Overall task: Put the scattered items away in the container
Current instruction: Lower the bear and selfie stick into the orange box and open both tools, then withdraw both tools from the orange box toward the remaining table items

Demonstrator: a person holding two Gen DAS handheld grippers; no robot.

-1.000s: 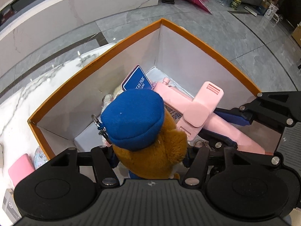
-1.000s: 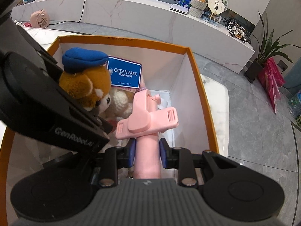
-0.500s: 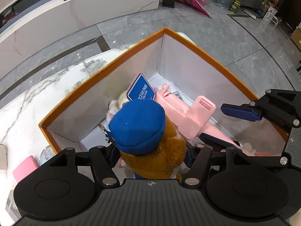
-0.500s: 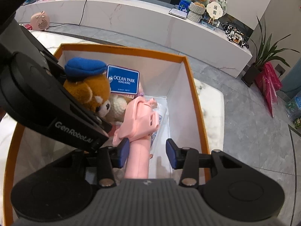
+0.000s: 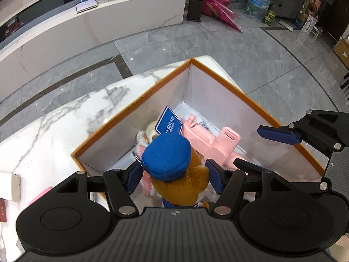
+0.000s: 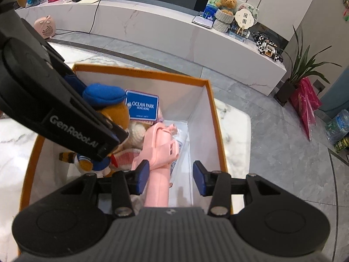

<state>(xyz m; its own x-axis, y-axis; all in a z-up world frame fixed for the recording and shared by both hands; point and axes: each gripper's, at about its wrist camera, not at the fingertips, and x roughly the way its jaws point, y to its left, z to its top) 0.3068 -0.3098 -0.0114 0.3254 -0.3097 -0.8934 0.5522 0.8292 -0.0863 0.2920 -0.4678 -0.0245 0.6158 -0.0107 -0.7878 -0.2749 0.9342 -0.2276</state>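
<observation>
Left hand-held gripper (image 5: 173, 178) over the orange-rimmed box (image 5: 220, 74), blue pads spread either side of the plush toy (image 5: 174, 174) — gaps visible between pads and fur, so not clamped, jaws apart. Plush toy upright inside the box: blue cap (image 5: 166, 155) on top, brown fur below, navy outfit and striped tail seen low in the right wrist view (image 6: 65, 157). Blue "OCEAN PARK" tag (image 5: 169, 125) standing at 12 o'clock of the cap, tilted. Cream knitted plush (image 6: 137, 134) tucked just beside the brown one, partly hidden.

Right hand-held gripper (image 6: 171, 180) wide open above the box. Pink plastic toy (image 6: 161, 150) lying lengthwise in the box, its handle running toward 6 o'clock and passing close by the left pad; right pad well clear of it. Contact with the left pad — cannot tell. In the left wrist view same pink toy (image 5: 209, 142) at 2 o'clock of the cap, resting on white packaging (image 5: 187, 111) on the box floor.

Box sits on the white marble table (image 5: 54, 126). Small pink item (image 5: 40, 194) and a white carton (image 5: 13, 186) on the table at 9 o'clock of the left gripper, outside the box.
</observation>
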